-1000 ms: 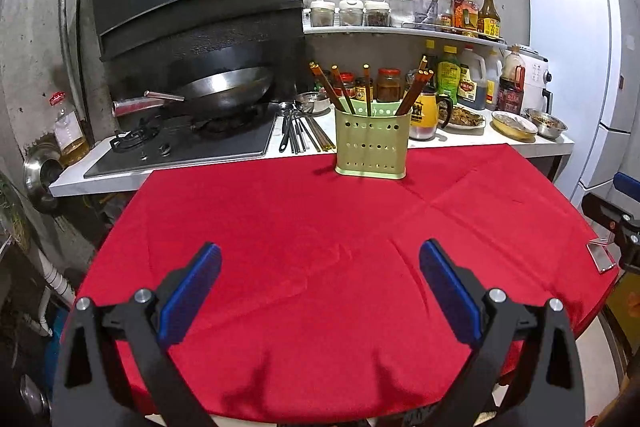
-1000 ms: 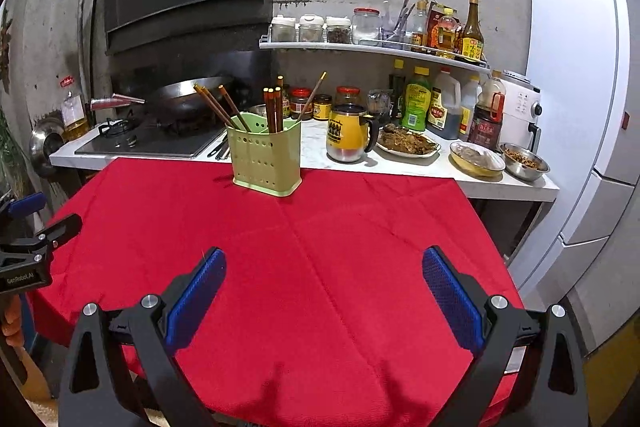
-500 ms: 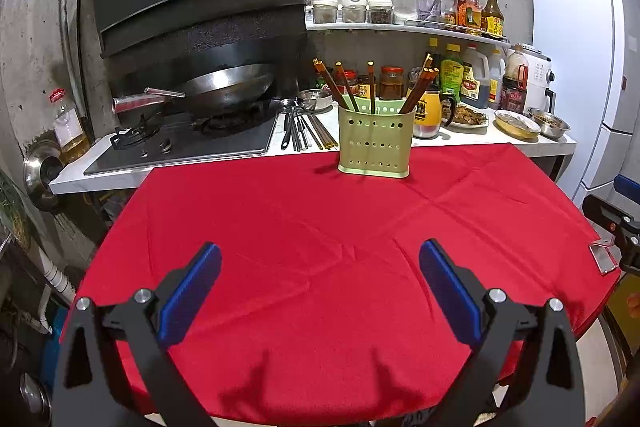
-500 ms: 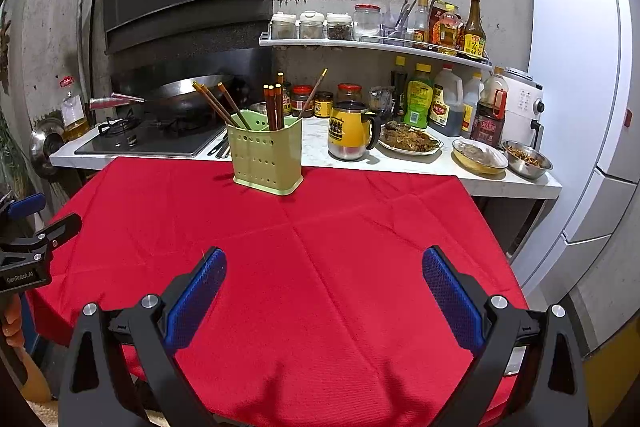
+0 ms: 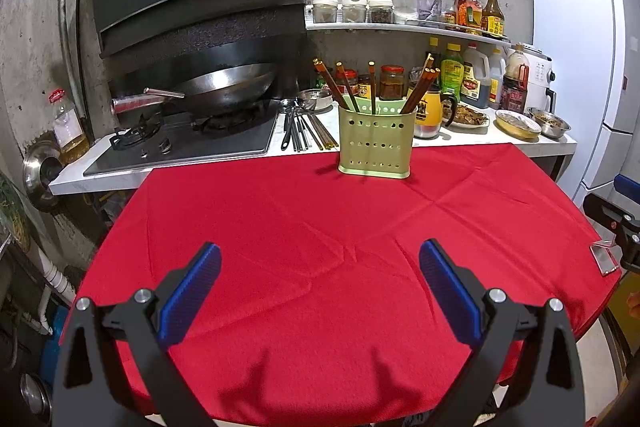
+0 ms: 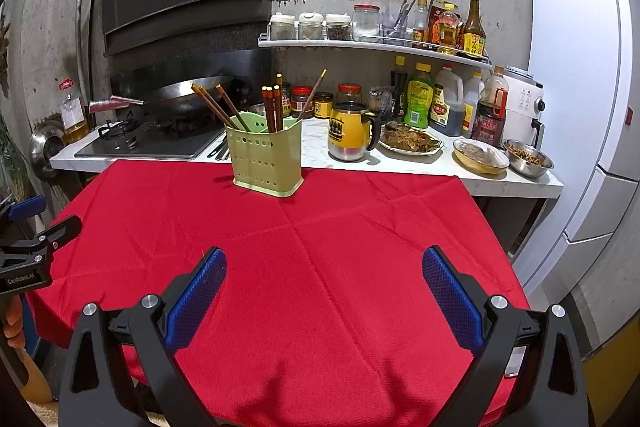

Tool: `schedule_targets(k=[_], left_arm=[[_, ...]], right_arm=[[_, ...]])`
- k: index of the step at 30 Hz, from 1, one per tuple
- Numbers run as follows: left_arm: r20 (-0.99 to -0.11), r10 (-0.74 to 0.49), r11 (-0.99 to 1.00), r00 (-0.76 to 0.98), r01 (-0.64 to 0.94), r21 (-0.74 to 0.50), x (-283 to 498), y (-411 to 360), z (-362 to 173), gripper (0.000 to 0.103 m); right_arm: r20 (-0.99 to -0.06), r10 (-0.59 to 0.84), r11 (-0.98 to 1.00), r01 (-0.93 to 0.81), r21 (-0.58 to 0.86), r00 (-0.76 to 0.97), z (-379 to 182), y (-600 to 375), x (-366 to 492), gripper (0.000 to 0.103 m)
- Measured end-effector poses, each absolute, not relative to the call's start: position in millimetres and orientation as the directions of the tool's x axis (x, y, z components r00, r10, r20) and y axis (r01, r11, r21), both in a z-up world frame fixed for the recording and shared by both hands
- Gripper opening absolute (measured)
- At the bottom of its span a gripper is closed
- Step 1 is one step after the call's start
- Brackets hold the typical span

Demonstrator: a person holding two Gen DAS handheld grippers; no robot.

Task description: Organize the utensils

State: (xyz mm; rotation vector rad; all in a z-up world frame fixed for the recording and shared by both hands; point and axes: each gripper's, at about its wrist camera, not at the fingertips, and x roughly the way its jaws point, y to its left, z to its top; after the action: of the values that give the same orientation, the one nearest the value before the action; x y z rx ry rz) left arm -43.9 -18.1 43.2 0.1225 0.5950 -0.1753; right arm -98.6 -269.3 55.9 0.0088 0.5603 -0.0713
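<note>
A pale green perforated utensil holder (image 5: 374,146) (image 6: 267,159) stands at the far edge of the red tablecloth (image 5: 320,219) (image 6: 320,247), with several brown chopsticks (image 5: 420,87) (image 6: 272,105) upright in it. Loose metal spoons and chopsticks (image 5: 302,127) (image 6: 221,149) lie on the white counter behind, left of the holder. My left gripper (image 5: 320,279) hangs open and empty over the near part of the cloth. My right gripper (image 6: 324,285) is likewise open and empty, well short of the holder. Each gripper shows at the edge of the other's view.
A wok (image 5: 224,87) sits on the black gas hob (image 5: 180,143). A yellow mug (image 6: 352,131), food dishes (image 6: 412,141), sauce bottles (image 6: 418,99) and a jar shelf (image 6: 372,45) fill the counter. A white fridge (image 6: 576,75) stands at the right.
Both views have shifted slightly, with the holder sitting a little higher and farther right in the left wrist view. Both grippers stay open and empty.
</note>
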Motion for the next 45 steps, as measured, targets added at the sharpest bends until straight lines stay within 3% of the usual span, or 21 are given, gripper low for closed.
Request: schedule_targets(k=[45], left_arm=[[-0.576,-0.127,0.978,0.807,0.200,0.065,-41.2,-20.2,37.3,0.097]], right_arm=[[-0.535,-0.064,0.997,0.072,-0.007,0.842,56.6,-272.8,-96.1,0.097]])
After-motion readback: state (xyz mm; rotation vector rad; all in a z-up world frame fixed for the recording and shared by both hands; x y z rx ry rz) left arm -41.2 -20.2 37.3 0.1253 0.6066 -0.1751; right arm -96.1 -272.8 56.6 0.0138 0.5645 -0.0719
